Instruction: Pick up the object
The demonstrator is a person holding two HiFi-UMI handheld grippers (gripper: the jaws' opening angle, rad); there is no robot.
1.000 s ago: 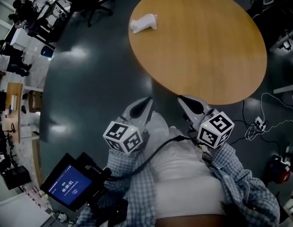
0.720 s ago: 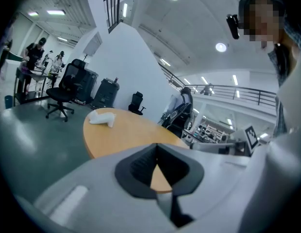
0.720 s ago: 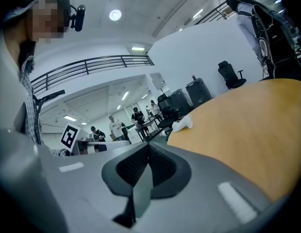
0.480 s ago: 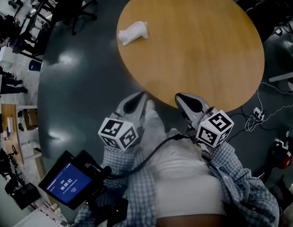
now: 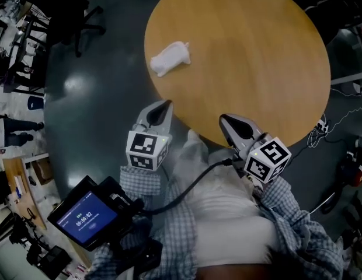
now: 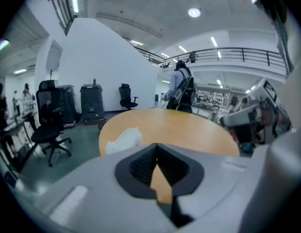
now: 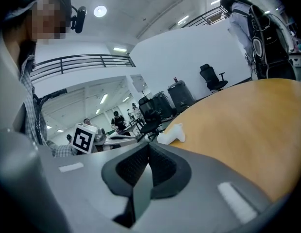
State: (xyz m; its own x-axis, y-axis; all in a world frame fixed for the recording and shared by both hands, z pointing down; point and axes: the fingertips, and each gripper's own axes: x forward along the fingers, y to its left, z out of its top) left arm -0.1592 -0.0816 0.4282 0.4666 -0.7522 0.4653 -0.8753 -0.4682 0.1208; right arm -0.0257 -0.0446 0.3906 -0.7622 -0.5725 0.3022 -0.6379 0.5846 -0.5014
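A small white lumpy object (image 5: 169, 58) lies near the left edge of a round wooden table (image 5: 257, 51); it also shows in the left gripper view (image 6: 124, 140) and the right gripper view (image 7: 172, 133). My left gripper (image 5: 159, 108) hangs just off the table's near-left edge, below the object, jaws shut and empty. My right gripper (image 5: 230, 123) is over the table's near edge, well right of the object, jaws shut with nothing in them.
A dark floor surrounds the table. Office chairs (image 5: 64, 16) stand at the upper left, and one (image 6: 48, 125) shows in the left gripper view. Cables (image 5: 338, 127) lie on the floor at right. A screen device (image 5: 87, 217) hangs at my lower left.
The view has shifted, so the table and white object now sit lower and nearer. My left gripper has moved up toward the table's edge. Both grippers stay shut.
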